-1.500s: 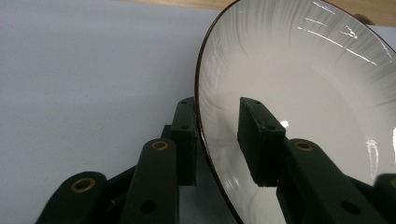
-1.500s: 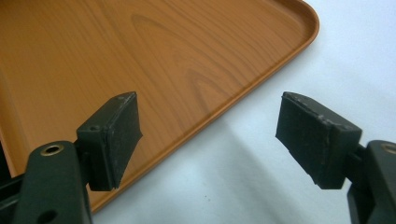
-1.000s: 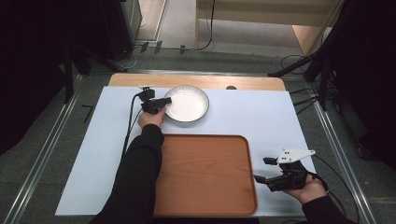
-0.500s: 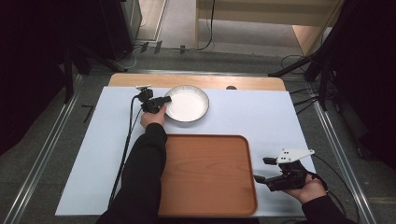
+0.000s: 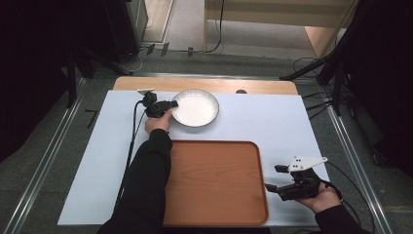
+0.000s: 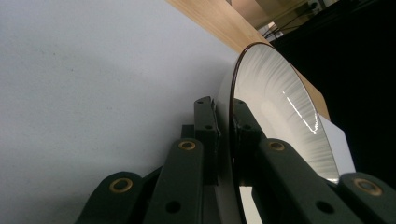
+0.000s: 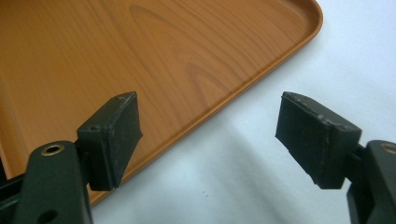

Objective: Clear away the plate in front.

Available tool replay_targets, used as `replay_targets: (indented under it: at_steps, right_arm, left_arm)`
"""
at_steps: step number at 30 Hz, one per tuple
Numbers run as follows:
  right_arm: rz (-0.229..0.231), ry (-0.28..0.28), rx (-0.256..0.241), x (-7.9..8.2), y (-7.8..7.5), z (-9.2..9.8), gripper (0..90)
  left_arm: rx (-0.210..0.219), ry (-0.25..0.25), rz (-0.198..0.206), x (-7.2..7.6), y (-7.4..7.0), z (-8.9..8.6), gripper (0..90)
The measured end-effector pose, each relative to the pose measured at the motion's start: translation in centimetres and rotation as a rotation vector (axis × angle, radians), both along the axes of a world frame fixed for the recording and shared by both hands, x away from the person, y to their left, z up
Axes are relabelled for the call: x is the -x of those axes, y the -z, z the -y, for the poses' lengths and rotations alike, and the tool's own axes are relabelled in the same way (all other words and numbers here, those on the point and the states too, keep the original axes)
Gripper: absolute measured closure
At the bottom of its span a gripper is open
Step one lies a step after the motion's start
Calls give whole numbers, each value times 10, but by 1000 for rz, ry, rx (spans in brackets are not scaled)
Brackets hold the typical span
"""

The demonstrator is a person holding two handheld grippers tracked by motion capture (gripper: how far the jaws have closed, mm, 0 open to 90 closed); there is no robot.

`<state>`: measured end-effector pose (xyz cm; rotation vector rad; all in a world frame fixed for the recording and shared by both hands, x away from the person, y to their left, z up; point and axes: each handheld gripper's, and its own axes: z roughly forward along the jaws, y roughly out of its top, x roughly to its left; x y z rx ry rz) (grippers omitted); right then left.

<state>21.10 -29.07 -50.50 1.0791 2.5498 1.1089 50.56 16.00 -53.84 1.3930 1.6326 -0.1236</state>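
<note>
My left tongs (image 5: 171, 104) are clenched on the near-left rim of the white bowl (image 5: 196, 108), one jaw inside the wall and one outside, as the left gripper view shows. The bowl sits near the far edge of the surface (image 5: 282, 122), just beyond the far rim of the wooden tray (image 5: 214, 190). My right tongs (image 5: 271, 178) are released, jaws spread wide, resting near the surface's near right corner just beside the tray's right rim.

Risk, as I judge it: the grip takes only a thin strip of glossy rim, so on lifting the bowl may pivot or slip out and drop; a low carry could also catch the tray's raised rim.

Against the earlier frames, both tongs and the bowl keep the same places; only my left forearm shifts slightly.
</note>
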Motion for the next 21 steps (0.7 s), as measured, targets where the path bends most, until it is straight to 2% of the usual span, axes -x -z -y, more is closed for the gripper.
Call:
replay_targets:
  at_steps: [7, 13, 15, 21]
  right_arm:
    - [0, -1, 0, 0, 0, 0, 226]
    - [3, -4, 0, -1, 1, 0, 227]
    - [-2, -1, 0, 0, 0, 0, 227]
    - [-2, -3, 1, -1, 1, 0, 228]
  left_arm:
    - [46, -2, -18, 0, 0, -2, 841]
    - [61, -7, -20, 0, -2, -3, 834]
    - [59, 4, -16, 0, -4, -4, 833]
    - [100, 24, -12, 2, -11, -7, 832]
